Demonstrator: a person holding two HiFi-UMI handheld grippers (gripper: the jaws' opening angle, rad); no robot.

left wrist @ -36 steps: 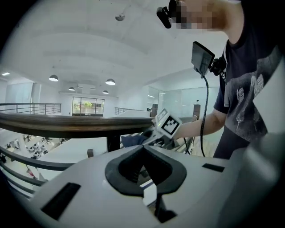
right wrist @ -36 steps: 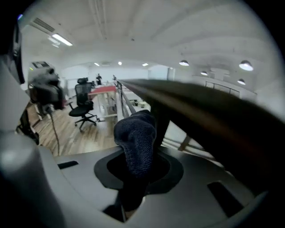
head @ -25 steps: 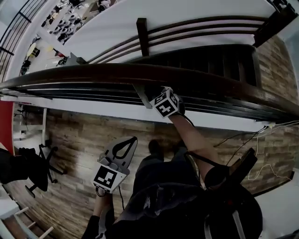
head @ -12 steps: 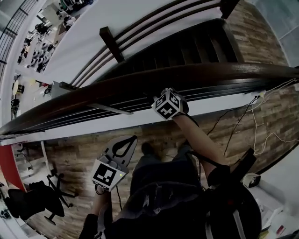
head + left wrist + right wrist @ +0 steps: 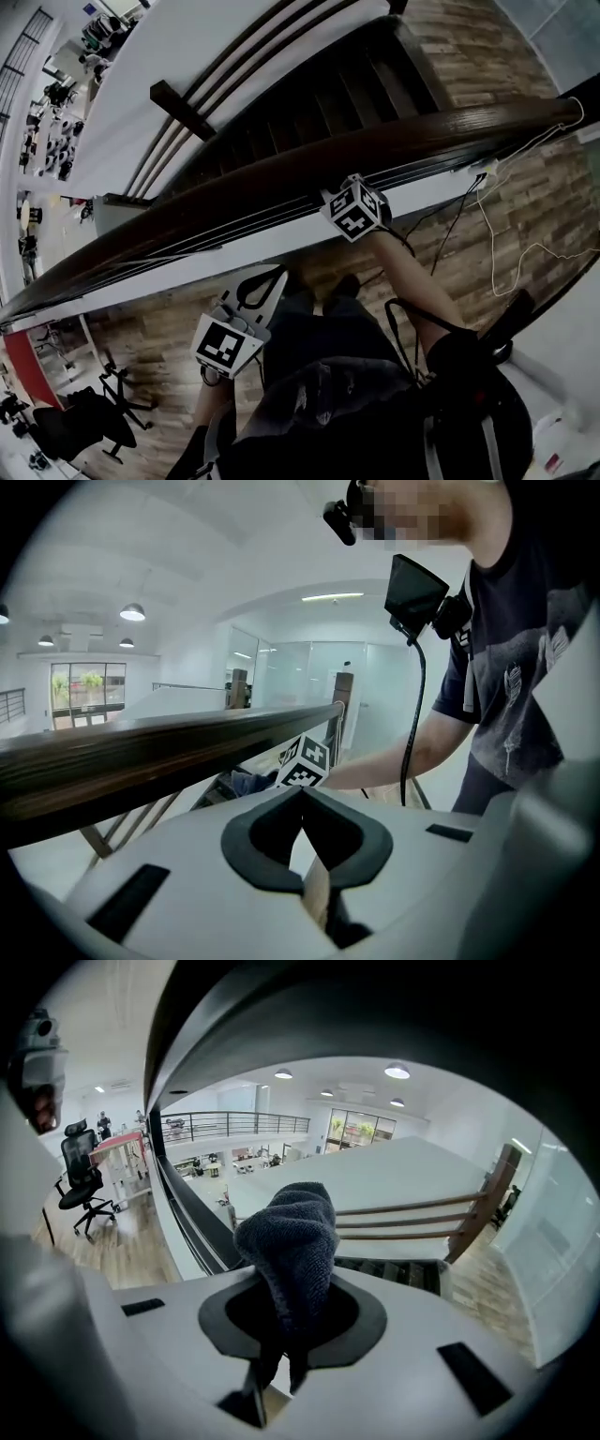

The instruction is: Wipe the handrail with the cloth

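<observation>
R gripper (image 5: 281,1283) squeezing the dark cloth (image 5: 292,1237), held up by the brown handrail (image 5: 281,178), L gripper (image 5: 302,799) closed tight w/ nothing in it, lower down, away from rail, wood floor (image 5: 141,328) below

my head view is dim, low contrast, bent hard at the edges. both gripper views are bright inside black vignetted corners. even light from ceiling lamps (image 5: 397,1072) and far windows (image 5: 86,684). the handrail (image 5: 141,752) close to my left lens is soft and dark.
</observation>
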